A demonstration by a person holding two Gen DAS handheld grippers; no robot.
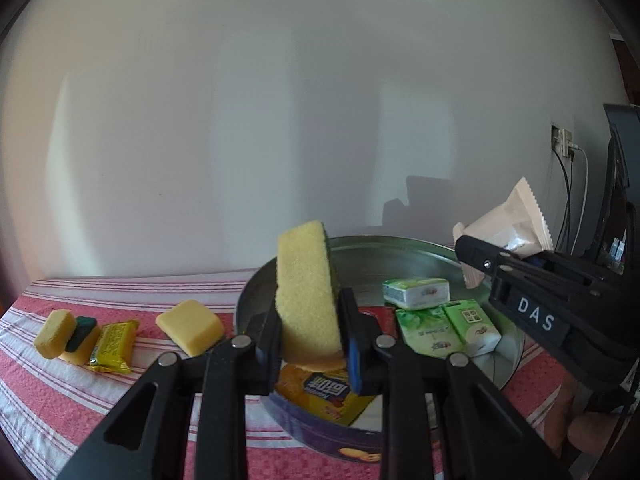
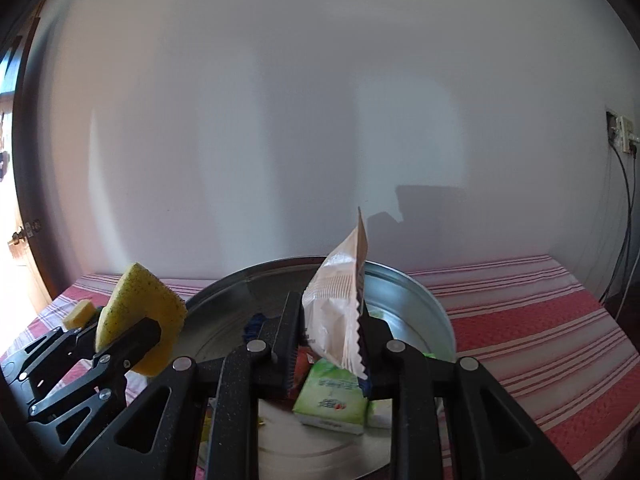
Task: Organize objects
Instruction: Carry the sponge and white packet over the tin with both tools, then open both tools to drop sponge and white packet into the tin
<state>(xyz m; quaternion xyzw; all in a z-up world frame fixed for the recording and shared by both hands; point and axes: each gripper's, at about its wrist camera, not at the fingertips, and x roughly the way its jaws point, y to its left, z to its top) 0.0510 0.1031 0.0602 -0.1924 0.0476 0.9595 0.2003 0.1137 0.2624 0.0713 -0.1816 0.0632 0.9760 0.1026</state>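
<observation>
Red-and-white striped tablecloth [image 1: 48,392] against a plain white wall [image 1: 240,120]. Over the round metal tin [image 1: 400,248], the left gripper [image 1: 308,336] clamps a yellow sponge [image 1: 306,292]; the right gripper [image 2: 330,340] clamps a beige packet [image 2: 336,312].

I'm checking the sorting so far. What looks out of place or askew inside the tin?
Nothing looks spilled or damaged. In the round tin one green tissue pack lies stacked crookedly across two others, beside a yellow snack packet; a loose pile rather than tidy rows.
</observation>
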